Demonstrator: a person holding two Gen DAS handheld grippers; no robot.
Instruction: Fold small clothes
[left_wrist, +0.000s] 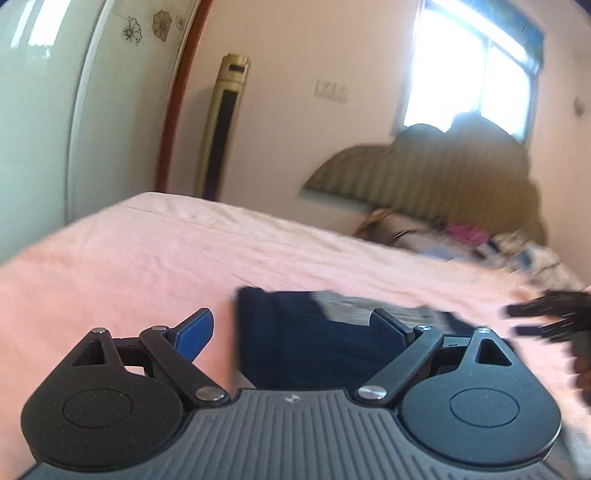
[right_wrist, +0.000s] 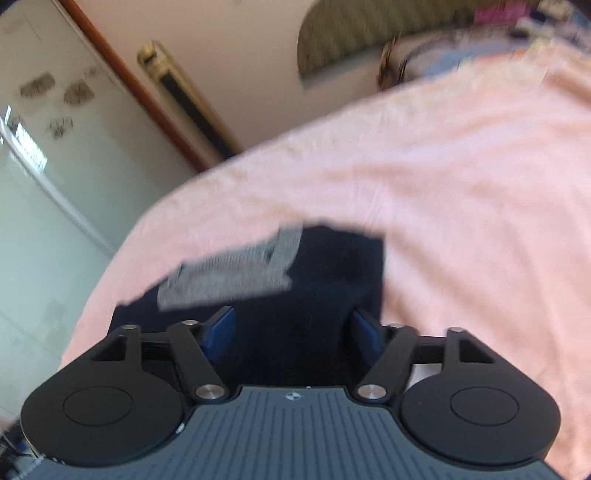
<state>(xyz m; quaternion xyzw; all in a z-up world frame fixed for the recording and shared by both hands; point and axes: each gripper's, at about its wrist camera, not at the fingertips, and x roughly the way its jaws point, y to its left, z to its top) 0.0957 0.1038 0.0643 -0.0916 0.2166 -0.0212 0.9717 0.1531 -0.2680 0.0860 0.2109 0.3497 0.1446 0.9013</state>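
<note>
While the dark navy folded garment (right_wrist: 325, 295) with its grey ribbed band (right_wrist: 236, 269) lies on the peach-pink bedsheet (right_wrist: 461, 192), both grippers sit above it. Left gripper (left_wrist: 295, 332) is spread wide and empty. Right gripper (right_wrist: 291, 332) is likewise parted, pads off the cloth.

A bed (left_wrist: 110, 251) under a wrinkled pale pink sheet (right_wrist: 461, 184) carries everything; a dark navy garment (left_wrist: 295, 339) lies flat on the sheet near the close edge; a grey finely striped piece (right_wrist: 236, 273) lies across its top; a blurred heap of mixed items (left_wrist: 480, 240) rests at the far end by the headboard (left_wrist: 424, 181).
</note>
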